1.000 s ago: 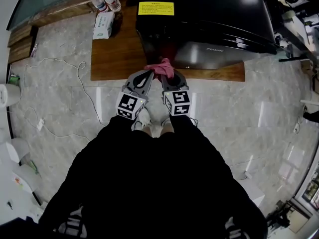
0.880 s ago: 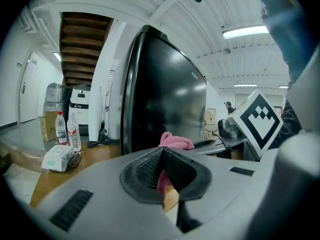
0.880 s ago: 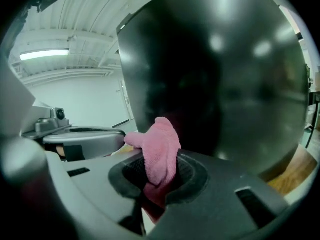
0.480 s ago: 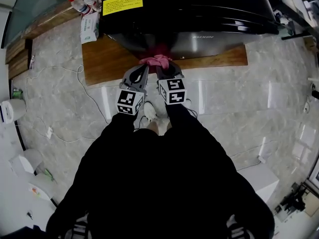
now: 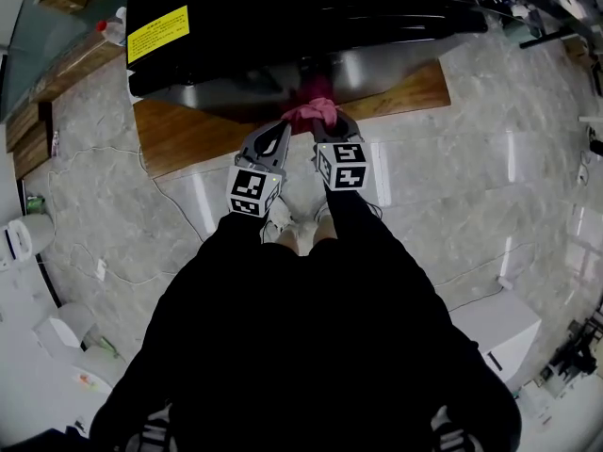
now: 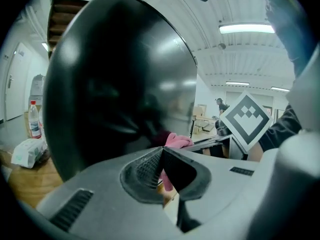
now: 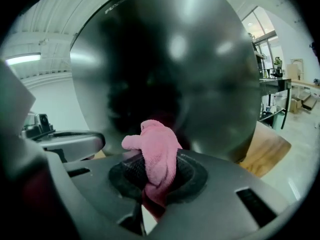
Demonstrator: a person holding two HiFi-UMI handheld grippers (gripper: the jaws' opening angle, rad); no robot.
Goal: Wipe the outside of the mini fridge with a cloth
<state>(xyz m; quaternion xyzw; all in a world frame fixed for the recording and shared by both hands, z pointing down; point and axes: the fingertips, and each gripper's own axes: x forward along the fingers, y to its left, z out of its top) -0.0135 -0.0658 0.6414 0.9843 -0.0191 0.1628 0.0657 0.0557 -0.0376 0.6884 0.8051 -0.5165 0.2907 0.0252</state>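
Right gripper (image 7: 159, 171): jaws clamped on pink cloth (image 7: 157, 146), at fridge (image 7: 200, 59) front.
Left gripper (image 6: 161, 159): jaws closed, empty.
Fridge: on wooden board (image 5: 188, 135).

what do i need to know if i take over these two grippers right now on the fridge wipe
Right gripper: jaws shut on the pink cloth, which is bunched and sticks out past the tips.
Left gripper: jaws shut with nothing in them, close beside the right one.
Mini fridge stands on a wooden board. The cloth is low at its glossy front; contact is not certain.
Done: cloth gripped and brought to the fridge. How much is already wiped can't be told.
Left: probably wipe across the front, then the top and sides.
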